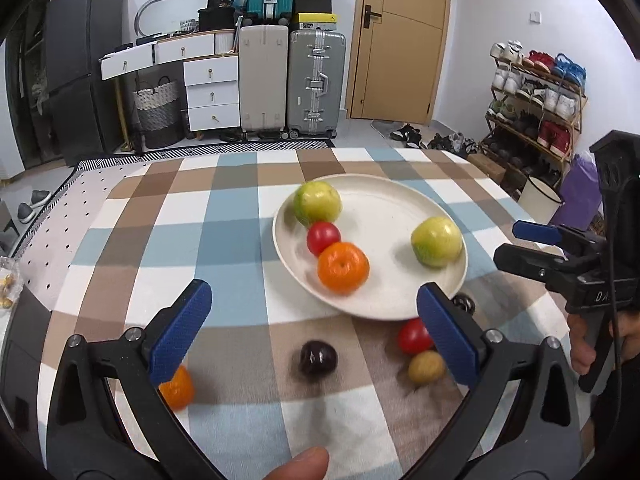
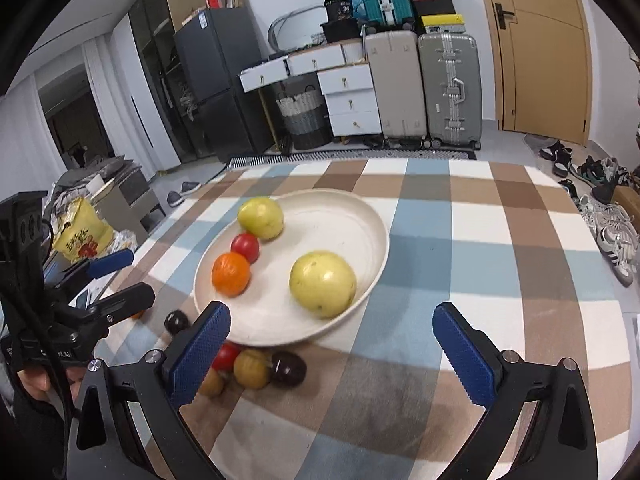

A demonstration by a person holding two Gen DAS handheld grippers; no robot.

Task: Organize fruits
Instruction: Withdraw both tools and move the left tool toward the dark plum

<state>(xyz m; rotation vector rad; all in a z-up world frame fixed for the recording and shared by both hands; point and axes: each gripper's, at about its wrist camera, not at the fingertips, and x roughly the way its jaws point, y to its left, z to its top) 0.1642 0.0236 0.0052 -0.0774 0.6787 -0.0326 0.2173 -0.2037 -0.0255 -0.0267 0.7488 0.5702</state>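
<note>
Plate [image 1: 372,304], frame centre, on checked tablecloth [image 1: 224,208]: two green apples [image 1: 437,241], tomato [image 1: 323,237], orange [image 1: 343,267]. Loose below: plum [image 1: 319,360], tomato, orange. Left gripper [image 1: 316,336] and right gripper [image 2: 332,356] spread wide, empty. Suitcases [image 1: 316,84], door [image 1: 400,40] behind.

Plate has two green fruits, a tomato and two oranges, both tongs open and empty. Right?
Not quite: the plate holds one orange, not two, as the right wrist view shows. The second orange sits on the tablecloth. The rest is right.
</note>
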